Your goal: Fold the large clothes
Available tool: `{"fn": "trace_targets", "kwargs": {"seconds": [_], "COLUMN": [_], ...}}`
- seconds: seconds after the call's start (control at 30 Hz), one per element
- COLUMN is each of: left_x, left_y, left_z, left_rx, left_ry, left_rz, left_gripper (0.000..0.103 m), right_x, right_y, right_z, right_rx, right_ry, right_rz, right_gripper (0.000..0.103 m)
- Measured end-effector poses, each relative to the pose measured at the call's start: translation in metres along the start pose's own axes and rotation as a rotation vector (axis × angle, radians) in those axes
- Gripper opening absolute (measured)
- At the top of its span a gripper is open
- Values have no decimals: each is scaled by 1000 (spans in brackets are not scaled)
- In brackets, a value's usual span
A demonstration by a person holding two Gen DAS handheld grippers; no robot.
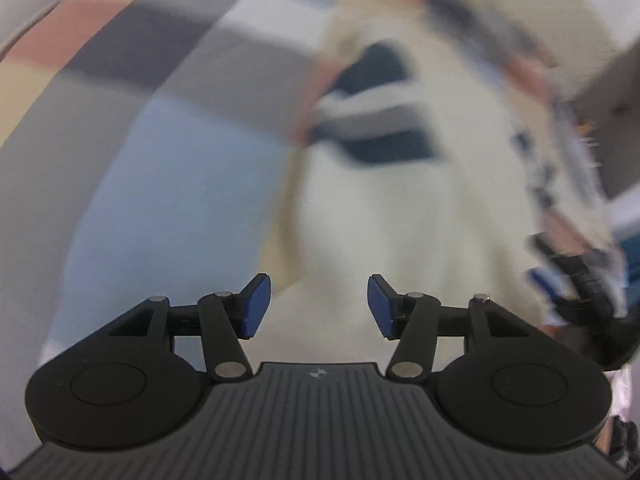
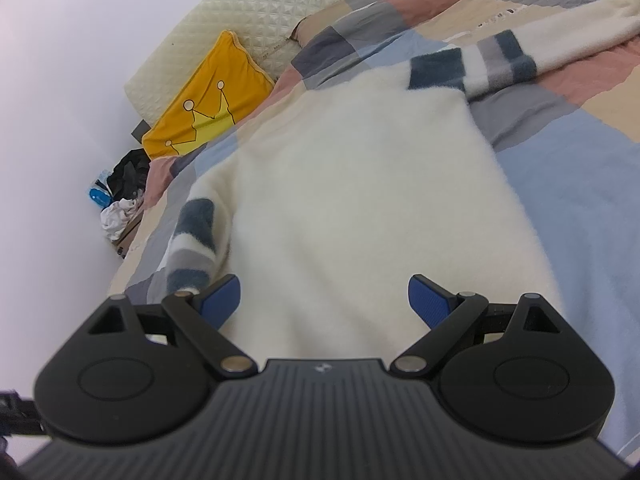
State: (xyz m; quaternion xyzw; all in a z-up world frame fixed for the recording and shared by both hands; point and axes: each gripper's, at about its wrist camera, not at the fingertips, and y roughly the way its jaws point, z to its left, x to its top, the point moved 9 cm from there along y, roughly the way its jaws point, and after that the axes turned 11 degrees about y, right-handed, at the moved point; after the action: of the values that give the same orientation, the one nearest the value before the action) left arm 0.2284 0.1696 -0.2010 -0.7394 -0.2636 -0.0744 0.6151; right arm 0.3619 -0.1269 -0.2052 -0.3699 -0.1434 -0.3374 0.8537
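A cream fleece sweater (image 2: 360,184) with dark blue and grey striped sleeves lies spread flat on the patchwork bedspread (image 2: 580,168). One striped sleeve (image 2: 194,240) lies near the right gripper's left finger; the other (image 2: 480,64) stretches to the far right. My right gripper (image 2: 324,300) is open and empty, low over the sweater's near edge. The left wrist view is motion-blurred: the sweater (image 1: 400,208) fills the middle, with its striped band (image 1: 372,120) further off. My left gripper (image 1: 319,306) is open and empty above it. The right gripper (image 1: 592,292) shows at that view's right edge.
A yellow crown cushion (image 2: 208,100) and a quilted cream headboard pad (image 2: 260,12) sit at the head of the bed. A pile of dark and white items (image 2: 124,192) lies on the floor by the white wall (image 2: 52,120).
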Motion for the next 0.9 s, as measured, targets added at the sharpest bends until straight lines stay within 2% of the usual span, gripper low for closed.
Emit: {"fn": "trace_targets", "kwargs": {"seconds": [0.1,0.17,0.23,0.37,0.5,0.63,0.67,0.7,0.73,0.77,0.8,0.9], "left_x": [-19,-29,-31,-25,-29,-28,-28,-28,-29,-30,-30,-24], "left_y": [15,24,32,48,69,74,73,72,70,68,65,48], "left_z": [15,18,20,14,3,-8,-10,-10,-10,-10,-10,-4], "left_rx": [55,41,40,-38,4,52,48,41,38,22,-1,-37], "left_ry": [10,-10,-19,-74,-17,47,57,57,53,49,46,23], "left_rz": [90,119,129,132,150,142,137,132,133,135,139,102], "left_gripper": [60,60,60,61,65,64,57,43,35,17,8,7], "right_x": [-2,-3,-4,-5,-7,-9,-10,-10,-11,-10,-11,-14], "right_y": [0,-1,-1,-1,0,2,2,2,3,4,5,8], "right_z": [0,-1,-2,-5,-6,-6,-6,-7,-8,-9,-9,-9], "right_rx": [1,-3,-8,-12,-23,-33,-36,-39,-45,-49,-54,-73], "right_ry": [6,4,7,13,7,-13,-19,-23,-27,-30,-35,-59], "right_rz": [8,8,8,13,20,25,25,25,26,28,30,35], "right_gripper": [92,92,92,92,92,92,92,92,92,92,92,92]}}
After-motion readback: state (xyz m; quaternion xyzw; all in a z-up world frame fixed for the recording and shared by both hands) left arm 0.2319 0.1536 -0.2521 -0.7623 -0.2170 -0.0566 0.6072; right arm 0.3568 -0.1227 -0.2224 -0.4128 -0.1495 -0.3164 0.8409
